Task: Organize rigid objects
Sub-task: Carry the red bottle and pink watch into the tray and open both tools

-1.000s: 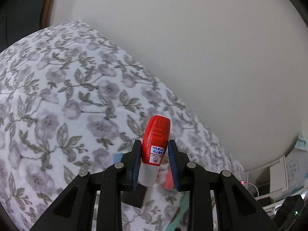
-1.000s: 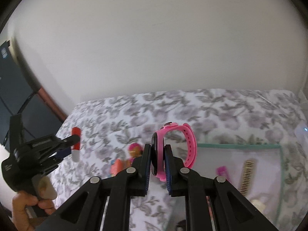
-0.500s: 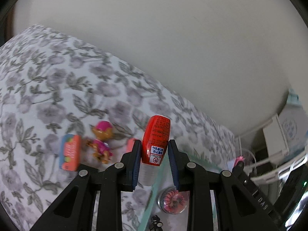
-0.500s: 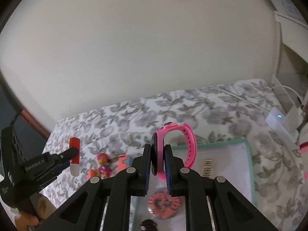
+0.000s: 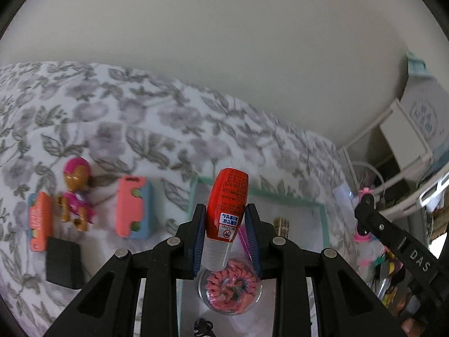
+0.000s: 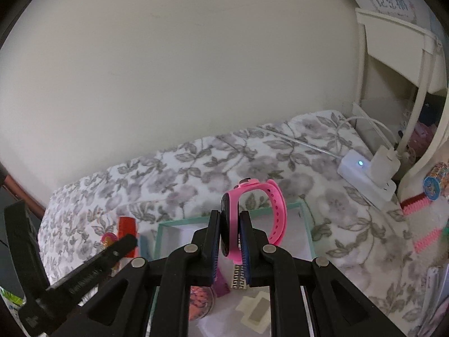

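My left gripper [image 5: 226,241] is shut on a red bottle [image 5: 228,205] with a clear cap, held above the near left part of a teal-rimmed white tray [image 5: 322,210]. My right gripper [image 6: 229,243] is shut on a pink wristband watch [image 6: 252,216], held over the same tray [image 6: 307,219]. In the tray lie a clear round case with pink contents [image 5: 230,285], a small beige grid piece [image 5: 281,226] and a pink stick [image 5: 243,238]. The left gripper and red bottle [image 6: 127,226] show at the left of the right wrist view.
Left of the tray on the floral bedcover [image 5: 112,129] lie a pink toy figure [image 5: 75,193], two coral-and-blue boxes [image 5: 133,206], [image 5: 39,224] and a black block [image 5: 63,259]. A white power strip [image 6: 367,177] with cables and a white shelf [image 6: 398,56] are at the right.
Both grippers have moved right and forward over the tray with their objects still held. The toys on the bedcover now sit further left in the left wrist view.
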Demonstrator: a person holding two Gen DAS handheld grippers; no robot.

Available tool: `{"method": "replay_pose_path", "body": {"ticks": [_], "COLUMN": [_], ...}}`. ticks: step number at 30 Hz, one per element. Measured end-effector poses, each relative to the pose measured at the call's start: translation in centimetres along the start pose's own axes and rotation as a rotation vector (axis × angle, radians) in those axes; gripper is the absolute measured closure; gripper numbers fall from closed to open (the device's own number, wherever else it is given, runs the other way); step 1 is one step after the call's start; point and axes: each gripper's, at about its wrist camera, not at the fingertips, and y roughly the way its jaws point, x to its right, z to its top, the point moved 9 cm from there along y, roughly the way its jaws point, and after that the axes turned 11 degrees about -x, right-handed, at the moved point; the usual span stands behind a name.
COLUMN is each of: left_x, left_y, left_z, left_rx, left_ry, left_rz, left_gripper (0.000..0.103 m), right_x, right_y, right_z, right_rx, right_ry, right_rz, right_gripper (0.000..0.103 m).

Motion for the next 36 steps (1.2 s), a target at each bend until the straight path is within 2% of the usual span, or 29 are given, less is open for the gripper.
{"method": "replay_pose_path", "body": {"ticks": [4,8,21,36], "left_x": [0.9,1.1,0.8,0.4], "left_y": [1.3,2.2,4.3,5.1], "left_z": [-0.6,-0.7,-1.3,-1.6], "left_rx": [-0.023,-0.026,-0.077,-0.109], "left_ry": [0.031,0.051,0.068,0.053], "left_rz": [0.005,0.014,0.035,0.046], "left_gripper": [0.074,0.074,0.074,0.074], "right_x": [1.3,2.1,3.1,3.0], "right_y": [2.2,4.8,10.0,10.8], "right_z": [-0.6,-1.8,-4.9,-5.4], "right_rx": [-0.055,-0.123,-0.262,-0.287], "right_ry": [0.017,0.032,0.039,0.031], "right_rz": [-0.040,-0.043,-0.075,-0.095], "right_gripper": [0.089,0.089,0.089,0.088]}}
